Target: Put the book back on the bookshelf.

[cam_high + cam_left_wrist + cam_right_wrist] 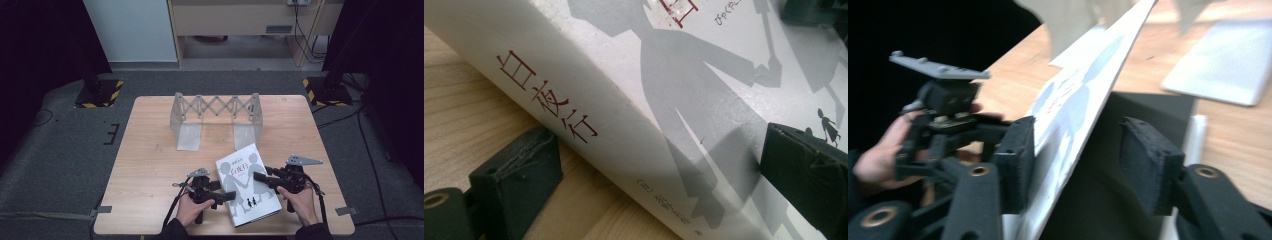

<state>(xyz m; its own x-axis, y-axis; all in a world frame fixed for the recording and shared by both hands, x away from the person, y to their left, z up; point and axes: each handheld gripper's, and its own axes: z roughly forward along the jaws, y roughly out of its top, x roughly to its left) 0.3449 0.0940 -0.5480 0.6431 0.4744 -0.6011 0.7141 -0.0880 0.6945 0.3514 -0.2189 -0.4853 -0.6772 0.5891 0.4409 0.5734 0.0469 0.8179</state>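
Observation:
A white book (239,165) with grey silhouettes on its cover lies near the table's front edge. My left gripper (231,196) reaches it from the left, and my right gripper (257,176) from the right. In the left gripper view the book's spine (549,107) with red characters runs between the jaws of the left gripper (659,167). One pad (519,170) rests on the wood beside the spine and the other hovers over the cover, so it is open. In the right gripper view the lifted front cover (1073,105) stands between the jaws of the right gripper (1083,160). It leans on one pad (1018,155), clear of the other.
A grey metal scissor-type rack (215,107) with two flat plates stands at the back of the wooden table (150,150). The book's black inner page (1143,107) shows under the raised cover. Hands hold both grippers at the front edge.

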